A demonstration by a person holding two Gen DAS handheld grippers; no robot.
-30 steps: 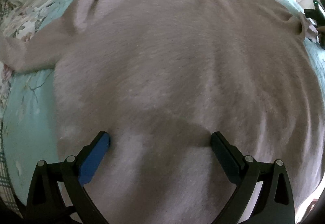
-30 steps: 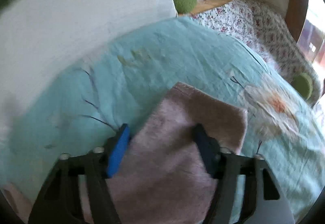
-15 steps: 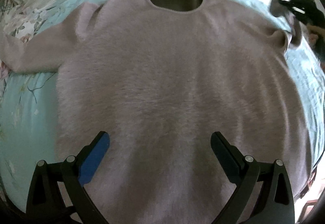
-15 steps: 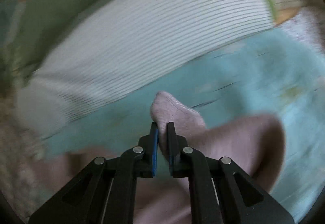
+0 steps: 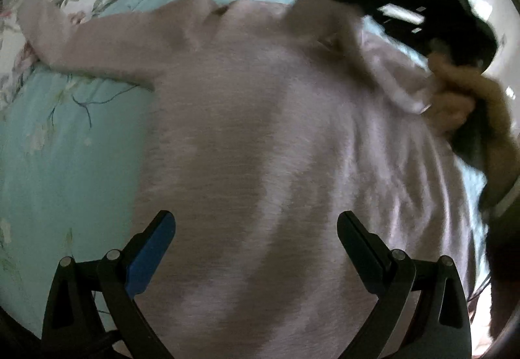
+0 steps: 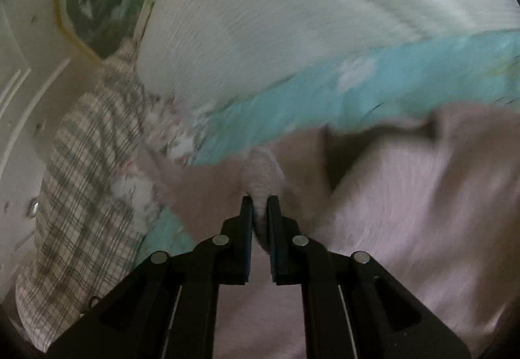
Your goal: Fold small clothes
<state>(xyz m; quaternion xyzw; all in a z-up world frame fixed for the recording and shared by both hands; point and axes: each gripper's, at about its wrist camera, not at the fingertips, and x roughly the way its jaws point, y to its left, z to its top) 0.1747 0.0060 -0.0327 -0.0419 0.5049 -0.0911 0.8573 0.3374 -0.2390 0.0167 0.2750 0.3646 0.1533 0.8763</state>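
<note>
Blur hides much; right gripper (image 6: 260, 201) apparently pinches sweater (image 5: 260, 138) cuff.

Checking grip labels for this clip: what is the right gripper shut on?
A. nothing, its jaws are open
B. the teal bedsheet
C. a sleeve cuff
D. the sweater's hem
C: the right gripper is pinched shut on the ribbed sleeve cuff of the sweater, which lies on the bedsheet.

Left wrist view looks steeply down, close over the sweater (image 5: 260, 138); right wrist view skims it too.
</note>
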